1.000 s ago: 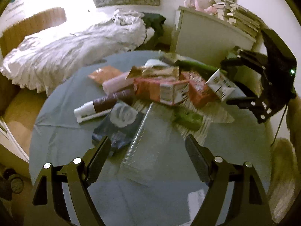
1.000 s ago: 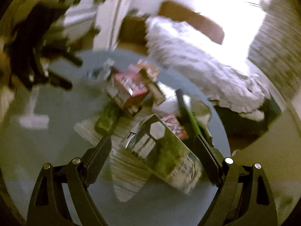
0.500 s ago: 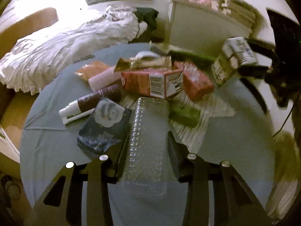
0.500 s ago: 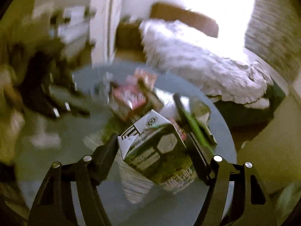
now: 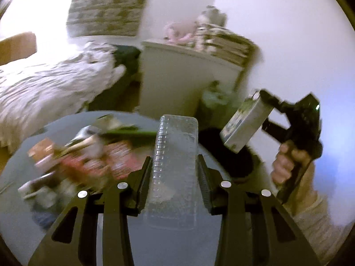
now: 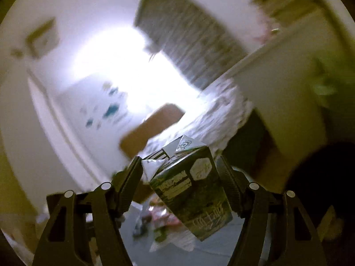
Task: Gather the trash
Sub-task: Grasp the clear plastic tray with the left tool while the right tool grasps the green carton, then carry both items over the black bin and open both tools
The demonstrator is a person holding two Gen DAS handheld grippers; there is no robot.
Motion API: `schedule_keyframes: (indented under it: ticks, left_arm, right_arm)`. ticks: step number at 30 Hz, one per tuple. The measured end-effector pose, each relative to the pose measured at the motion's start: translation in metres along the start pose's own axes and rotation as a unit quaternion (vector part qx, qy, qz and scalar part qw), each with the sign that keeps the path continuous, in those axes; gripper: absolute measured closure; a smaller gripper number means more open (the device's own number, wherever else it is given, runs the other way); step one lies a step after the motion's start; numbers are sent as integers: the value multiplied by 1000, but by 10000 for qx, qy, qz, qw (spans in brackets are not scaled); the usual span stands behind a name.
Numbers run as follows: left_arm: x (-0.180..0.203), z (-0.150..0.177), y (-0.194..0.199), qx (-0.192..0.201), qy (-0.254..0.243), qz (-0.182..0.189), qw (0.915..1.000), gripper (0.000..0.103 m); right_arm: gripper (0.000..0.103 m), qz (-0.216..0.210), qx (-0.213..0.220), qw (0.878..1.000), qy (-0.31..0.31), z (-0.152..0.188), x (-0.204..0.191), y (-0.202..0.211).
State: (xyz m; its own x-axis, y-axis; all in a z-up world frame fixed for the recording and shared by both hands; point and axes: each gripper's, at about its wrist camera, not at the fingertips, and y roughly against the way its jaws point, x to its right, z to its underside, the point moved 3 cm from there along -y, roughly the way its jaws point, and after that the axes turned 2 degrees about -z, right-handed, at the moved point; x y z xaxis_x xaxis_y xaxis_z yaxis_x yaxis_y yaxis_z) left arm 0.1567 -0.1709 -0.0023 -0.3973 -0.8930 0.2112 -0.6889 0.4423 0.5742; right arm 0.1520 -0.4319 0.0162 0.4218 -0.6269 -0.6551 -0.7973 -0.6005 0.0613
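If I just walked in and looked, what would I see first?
Probably the clear plastic tray, clamped in the left gripper and lifted above the round table. Off to the right, the right gripper has closed on a green and white carton, held in the air over something dark and round beyond the table's edge. Behind them, a blurry heap of wrappers and boxes covers the table.

Two grippers, two held pieces of trash

One clear plastic tray (image 5: 175, 155), one green carton (image 6: 193, 190), one black bin (image 5: 230, 153), one blurred heap of wrappers (image 5: 88, 155) on one bench (image 5: 26, 155).
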Motion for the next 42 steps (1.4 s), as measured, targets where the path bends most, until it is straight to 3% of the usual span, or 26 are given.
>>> schedule_keyframes:
  ticks: [8,16,26,39,42]
  left_arm:
    - [75,-28,-75,-164,-159,746,9970,64]
    - [111,-25,-152,-620,-174,924,9936,64]
    - [131,-13,-205,-981,-155,969,9903,63]
    - [138,-7,-235,-1221,-51,987,9876,63]
    - [140,-8,-236,-1228,-56,967,9877,56]
  right_arm:
    - [35,1218,564,9909,-104,-14,62,56]
    - [35,2180,527,9745,85,-4,104,63]
    - [36,2666,184,9636,6,9,129,44]
    - [36,2799,19,9598,-218,14,141,34]
    - [36,2757,-54,9608,-299,15,142,28]
